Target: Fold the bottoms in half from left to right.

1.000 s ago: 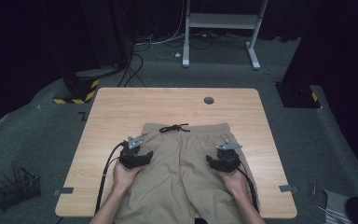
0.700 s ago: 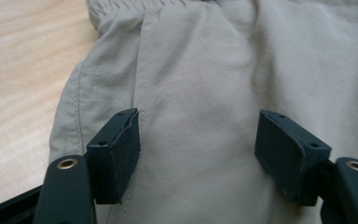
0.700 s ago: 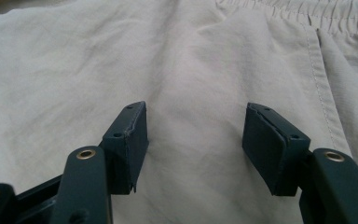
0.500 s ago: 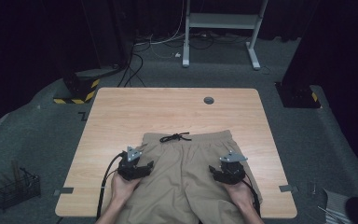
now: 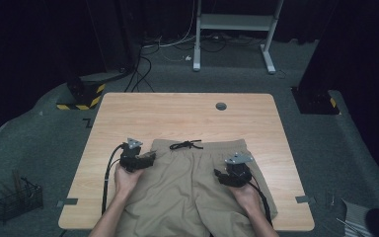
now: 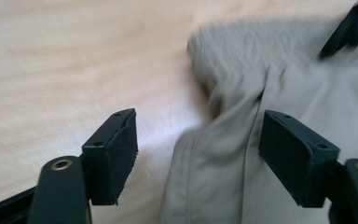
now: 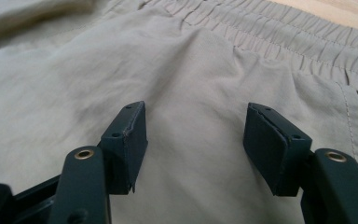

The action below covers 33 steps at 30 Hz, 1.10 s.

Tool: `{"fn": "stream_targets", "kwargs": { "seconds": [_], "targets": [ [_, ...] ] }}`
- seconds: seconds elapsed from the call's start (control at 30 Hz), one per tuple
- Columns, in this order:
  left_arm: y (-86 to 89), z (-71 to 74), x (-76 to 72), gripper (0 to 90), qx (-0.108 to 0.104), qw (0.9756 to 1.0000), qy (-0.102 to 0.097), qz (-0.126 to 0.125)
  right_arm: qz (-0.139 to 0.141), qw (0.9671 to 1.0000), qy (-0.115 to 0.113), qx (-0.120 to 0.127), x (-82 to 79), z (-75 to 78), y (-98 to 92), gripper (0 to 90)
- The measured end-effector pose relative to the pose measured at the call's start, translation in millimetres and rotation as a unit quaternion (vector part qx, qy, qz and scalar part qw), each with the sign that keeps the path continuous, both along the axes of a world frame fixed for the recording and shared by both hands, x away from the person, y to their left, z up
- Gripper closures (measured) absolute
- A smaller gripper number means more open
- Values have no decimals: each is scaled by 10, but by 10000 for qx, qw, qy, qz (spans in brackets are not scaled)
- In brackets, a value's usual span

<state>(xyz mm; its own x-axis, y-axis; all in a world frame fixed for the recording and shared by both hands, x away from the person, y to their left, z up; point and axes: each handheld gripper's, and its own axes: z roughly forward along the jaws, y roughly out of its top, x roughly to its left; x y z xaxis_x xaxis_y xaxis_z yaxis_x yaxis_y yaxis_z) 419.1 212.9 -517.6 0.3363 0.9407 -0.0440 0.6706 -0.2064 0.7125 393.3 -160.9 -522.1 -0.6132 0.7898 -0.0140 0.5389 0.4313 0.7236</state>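
— So, from above, what's laid out?

— Tan shorts [image 5: 197,182] lie flat on the near half of the table [image 5: 177,113], waistband away from the person, black drawstring [image 5: 186,145] at its middle. The left gripper [image 5: 150,157] sits at the waistband's left corner, the right gripper [image 5: 219,174] on the cloth farther in; one to each side, I'd say, so the cloth can be spread or folded evenly.

— And along the left gripper?

— Blurred, but its fingers [image 6: 119,154] are apart and have just been opening. The shorts' side edge [image 6: 223,154] lies between them, unpinched, so it looks let go.

— The right gripper's view?

— Its fingers [image 7: 130,140] are spread too, hovering low over smooth cloth [image 7: 196,88] below the gathered waistband [image 7: 279,37], gripping nothing. I'd guess it's lining up a fresh hold.
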Motion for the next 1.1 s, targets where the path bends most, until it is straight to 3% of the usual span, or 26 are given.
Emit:
{"fn": "stream_targets", "kwargs": {
  "seconds": [0.07,0.17,0.3,0.47,0.53,0.67,0.8,0.9,0.93,1.1],
  "targets": [
    [-35,-31,-7,268,92,9999,43,-82,24,10000,-17,7,-76,-3,-35,395],
    [-59,-41,-51,300,-62,9999,-29,-130,74,10000,1,0,-168,0,-85,394],
    [-134,-42,-183,332,129,9992,-100,-357,125,9999,47,-15,-257,8,-160,394],
    [-164,-15,-230,487,124,9989,-69,-454,70,9999,69,-88,-246,36,-145,374],
    [-162,-2,-222,598,103,9986,-26,-514,46,9999,12,92,-221,59,-96,366],
    [-168,11,-196,757,24,9983,61,-585,271,9991,-17,337,-155,124,78,360],
    [-162,20,-174,850,-69,9980,91,-628,509,9983,38,270,-123,100,264,359],
    [-129,75,-195,865,-259,9977,-62,-621,588,9981,151,95,-122,21,327,350],
    [-111,115,-208,867,-332,9973,-161,-635,592,9982,73,32,-136,-2,332,358],
    [-81,397,-241,869,-689,9926,-641,-761,564,9984,21,-53,-94,-3,355,352]
  ]
}}
